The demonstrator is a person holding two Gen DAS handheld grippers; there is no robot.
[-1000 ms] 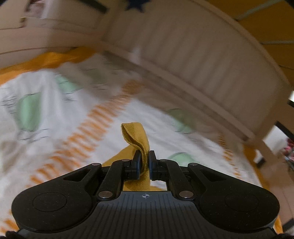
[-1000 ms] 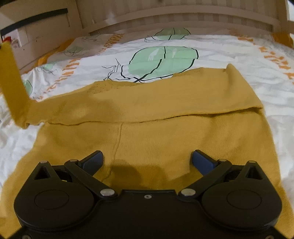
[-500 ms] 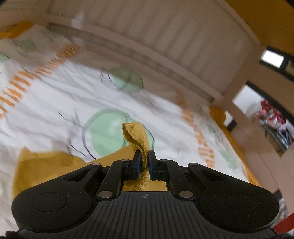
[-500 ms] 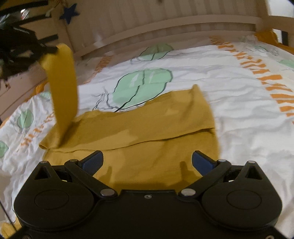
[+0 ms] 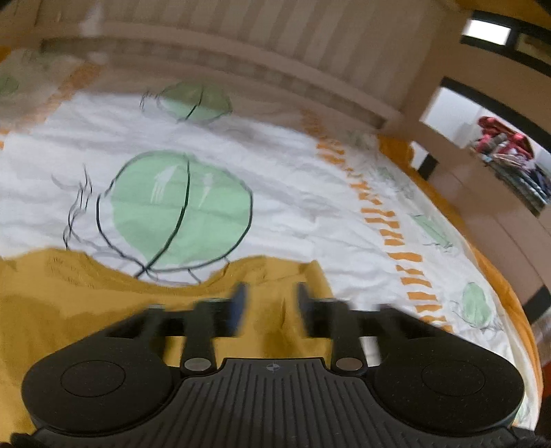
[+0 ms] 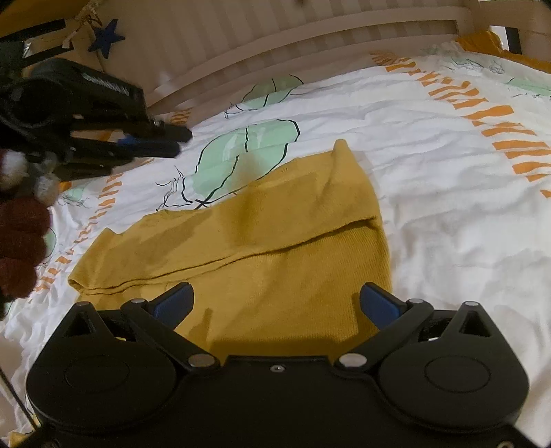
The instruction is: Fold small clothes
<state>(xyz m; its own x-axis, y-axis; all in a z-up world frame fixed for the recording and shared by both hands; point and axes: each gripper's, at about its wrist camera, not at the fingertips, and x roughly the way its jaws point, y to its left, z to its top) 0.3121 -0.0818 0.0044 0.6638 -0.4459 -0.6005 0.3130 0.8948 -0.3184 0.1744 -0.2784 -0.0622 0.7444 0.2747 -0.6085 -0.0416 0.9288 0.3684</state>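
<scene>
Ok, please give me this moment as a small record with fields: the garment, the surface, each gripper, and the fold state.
garment: mustard yellow knit garment, lying flat
surface: white bedsheet with green and orange print
fold state: far part folded over the near part, edge running across
left gripper: jaws opening, pads not pressing on the cloth beneath
right gripper: open wide above near part of garment, holding nothing
background: slatted headboard

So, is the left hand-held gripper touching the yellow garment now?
Apart. The right wrist view shows the left hand-held gripper hovering above the bedsheet, with a clear gap to the yellow garment; its jaws are opening, empty.
</scene>
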